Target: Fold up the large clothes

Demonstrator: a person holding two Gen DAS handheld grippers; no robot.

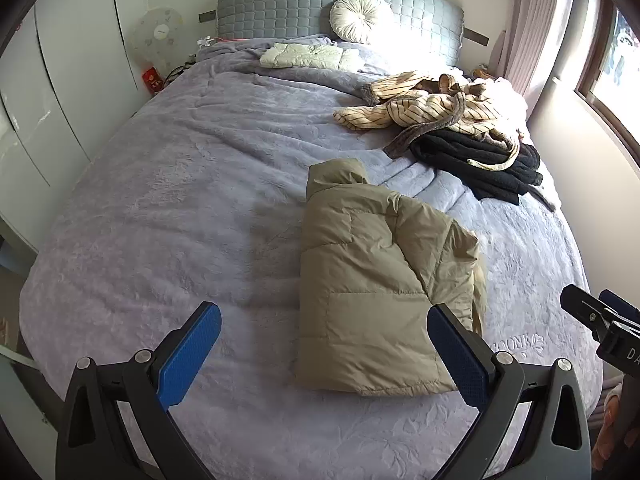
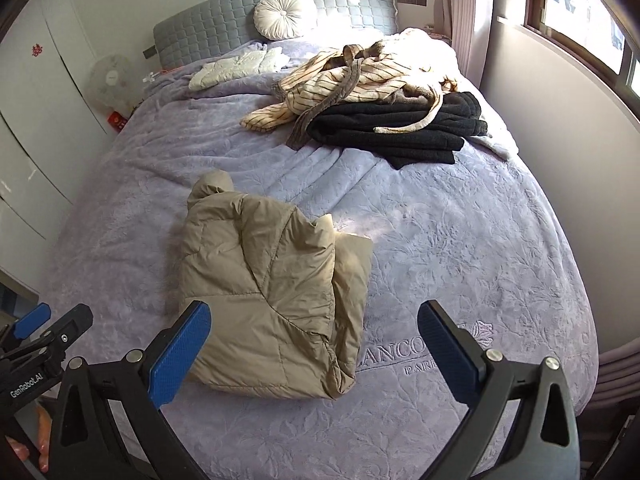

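Note:
A khaki puffer jacket (image 1: 376, 280) lies folded into a long bundle on the lavender bedspread (image 1: 180, 208), hood toward the headboard. It also shows in the right wrist view (image 2: 272, 292). My left gripper (image 1: 324, 354) is open and empty, held above the bed's near edge, its right pad over the jacket's near corner. My right gripper (image 2: 314, 350) is open and empty, straddling the jacket's near end from above. The right gripper's tip shows at the left view's right edge (image 1: 600, 316).
A striped cream robe (image 2: 352, 80) lies on a folded black garment (image 2: 404, 128) at the far right of the bed. A folded white item (image 2: 236, 68) and a round cushion (image 2: 284, 14) lie near the headboard. Wardrobes stand left, a window right.

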